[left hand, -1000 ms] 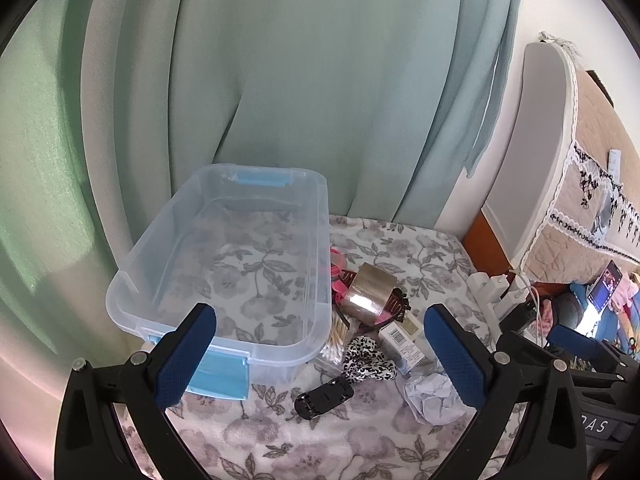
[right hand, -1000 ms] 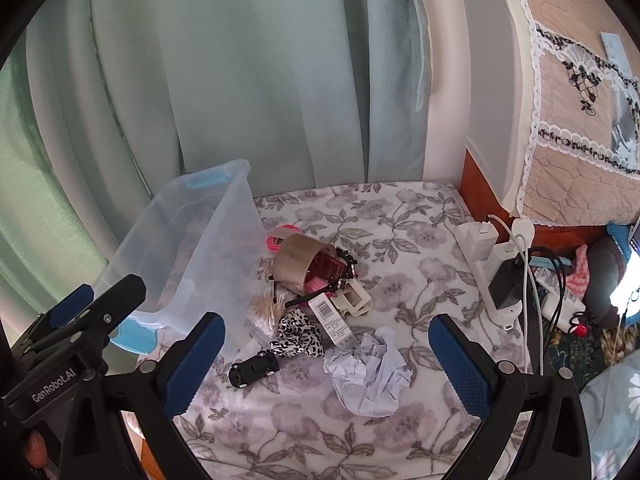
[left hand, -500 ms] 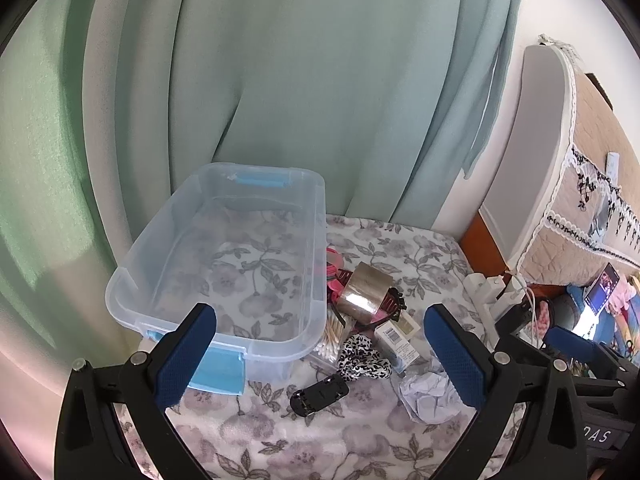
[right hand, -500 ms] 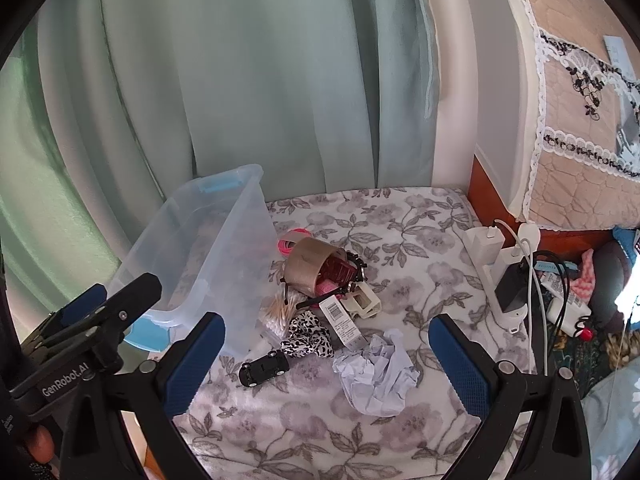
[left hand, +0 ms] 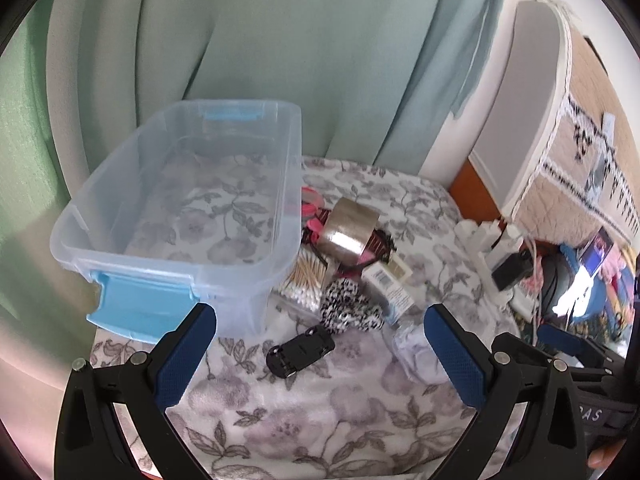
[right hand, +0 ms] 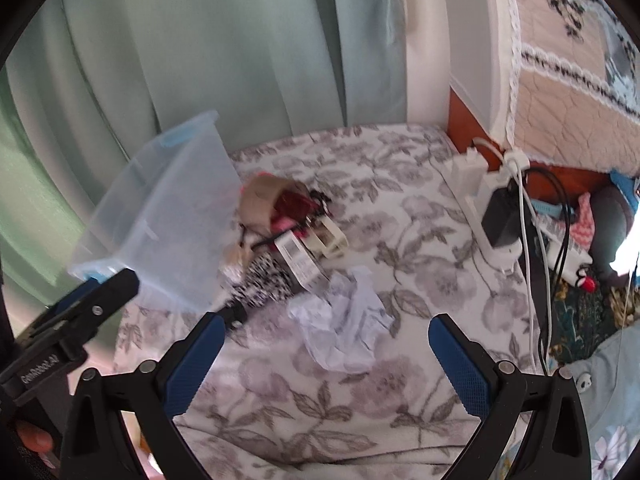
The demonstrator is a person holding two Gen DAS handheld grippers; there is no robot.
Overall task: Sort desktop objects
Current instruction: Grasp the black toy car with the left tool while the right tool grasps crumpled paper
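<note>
A clear plastic bin [left hand: 280, 184] with blue latches stands at the left of the floral-covered table [left hand: 320, 432]; nothing lies in it. Beside it is a heap: a brown tape roll [left hand: 350, 230], cotton swabs [left hand: 304, 280], a black-and-white scrunchie [left hand: 348, 308], a small barcode box [left hand: 394, 290], a black toy car [left hand: 300, 354] and crumpled white paper [right hand: 340, 324]. My left gripper [left hand: 320, 356] is open, its fingers either side of the toy car but nearer the camera. My right gripper [right hand: 326, 356] is open just in front of the crumpled paper.
Green curtains [left hand: 280, 40] hang behind the table. At the table's right edge stand a white power strip [right hand: 496, 216] with a black adapter and cables. A quilted headboard [right hand: 568, 92] and floor clutter lie further right. A hand holds the left gripper's body [right hand: 60, 340].
Both grippers have moved forward and down toward the heap, so the toy car and the crumpled paper now appear larger and closer. Both stayed open.
</note>
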